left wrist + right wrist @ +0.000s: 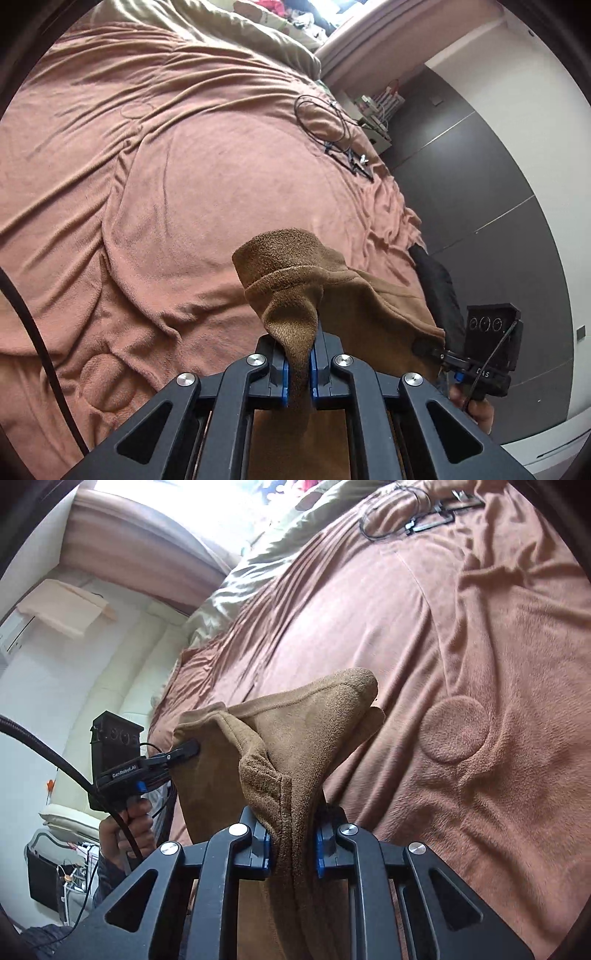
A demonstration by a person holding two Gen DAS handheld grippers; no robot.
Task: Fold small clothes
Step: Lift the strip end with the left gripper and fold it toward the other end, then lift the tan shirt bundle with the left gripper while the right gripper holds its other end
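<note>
I hold the brown garment [295,280] lifted above the bed [166,184], left gripper [299,363] and right gripper [293,843] both clenched on its edge. Next I should lay it flat near the bed's edge.

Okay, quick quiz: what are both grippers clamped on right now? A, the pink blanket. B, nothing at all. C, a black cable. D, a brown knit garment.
D: the left gripper and the right gripper each have their jaws closed on a bunch of the brown knit garment, held above the pink blanket.
</note>
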